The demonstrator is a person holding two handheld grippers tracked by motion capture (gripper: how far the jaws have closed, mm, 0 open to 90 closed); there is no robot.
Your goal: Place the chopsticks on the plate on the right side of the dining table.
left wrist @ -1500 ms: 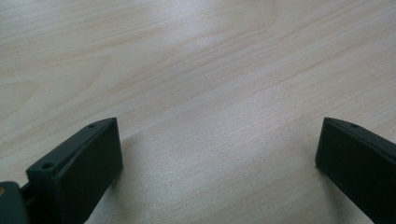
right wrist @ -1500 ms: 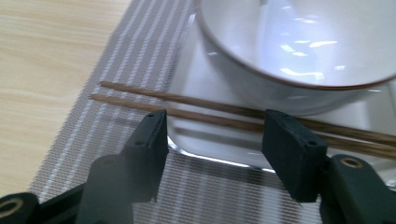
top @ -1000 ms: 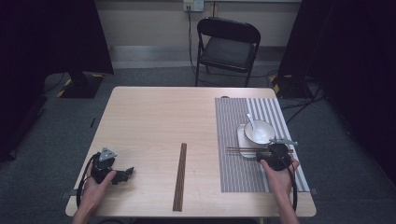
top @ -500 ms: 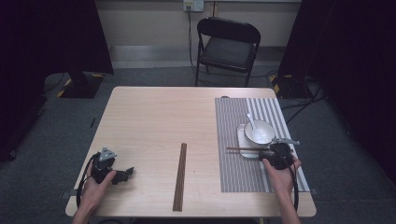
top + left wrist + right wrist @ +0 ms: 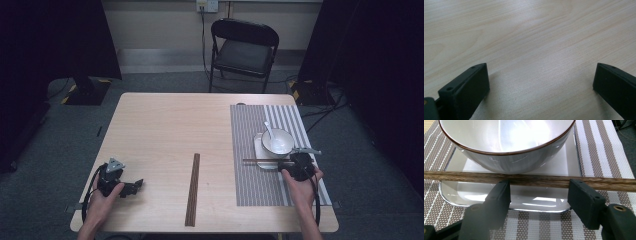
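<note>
Table [image 5: 165,130]: light wood, with dark grey floor around it.
Second pair of chopsticks [image 5: 192,189]: dark brown, lying near the front edge of the table, well apart from the placemat.
Chair [image 5: 243,47]: black, folding, behind the table.
Wall socket [image 5: 207,5]: on the back wall, with a cable hanging down.

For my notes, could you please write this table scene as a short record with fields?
Setting: wooden table, striped placemat on its right side
Placemat holds: square white plate, white bowl on it, white spoon in the bowl
Right tongs: open, chopsticks lying across the plate at the jaw tips
Left tongs: open over bare wood
Table middle: second chopstick pair, untouched
</note>
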